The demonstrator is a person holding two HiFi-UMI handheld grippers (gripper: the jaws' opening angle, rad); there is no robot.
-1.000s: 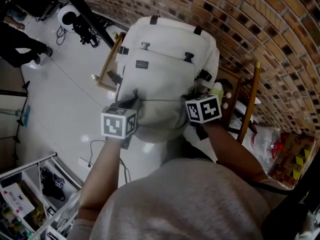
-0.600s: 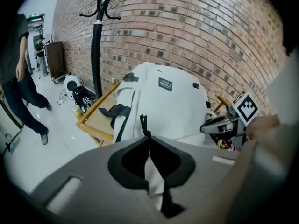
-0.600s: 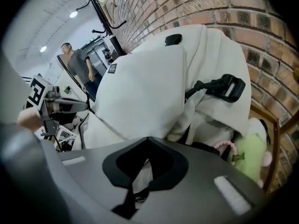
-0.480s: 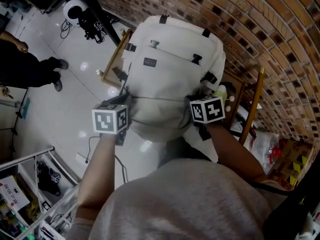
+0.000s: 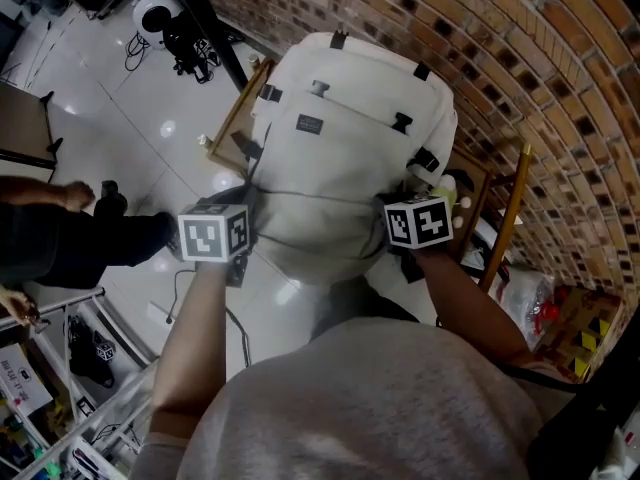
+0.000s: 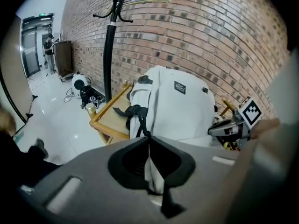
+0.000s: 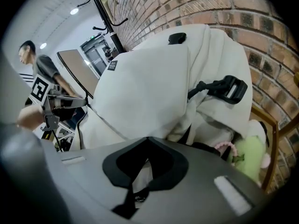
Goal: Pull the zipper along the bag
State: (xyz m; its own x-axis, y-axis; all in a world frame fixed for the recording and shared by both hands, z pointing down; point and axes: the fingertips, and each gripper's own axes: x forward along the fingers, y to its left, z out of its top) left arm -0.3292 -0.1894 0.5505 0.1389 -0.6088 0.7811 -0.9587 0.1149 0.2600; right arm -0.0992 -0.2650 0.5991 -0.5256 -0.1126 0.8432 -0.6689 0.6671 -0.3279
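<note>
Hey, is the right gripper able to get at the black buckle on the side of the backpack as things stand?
Probably not right away. The right gripper is shut on the backpack fabric, so it would have to let go first. The buckle itself lies close and uncovered.

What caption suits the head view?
Left gripper pinches a black strap, right gripper clamps the white backpack, beside a brick wall.

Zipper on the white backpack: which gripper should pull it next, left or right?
Left. The left gripper is shut on the black zipper pull at the side of the backpack, while the right gripper only pinches its cloth, seemingly steadying it.
</note>
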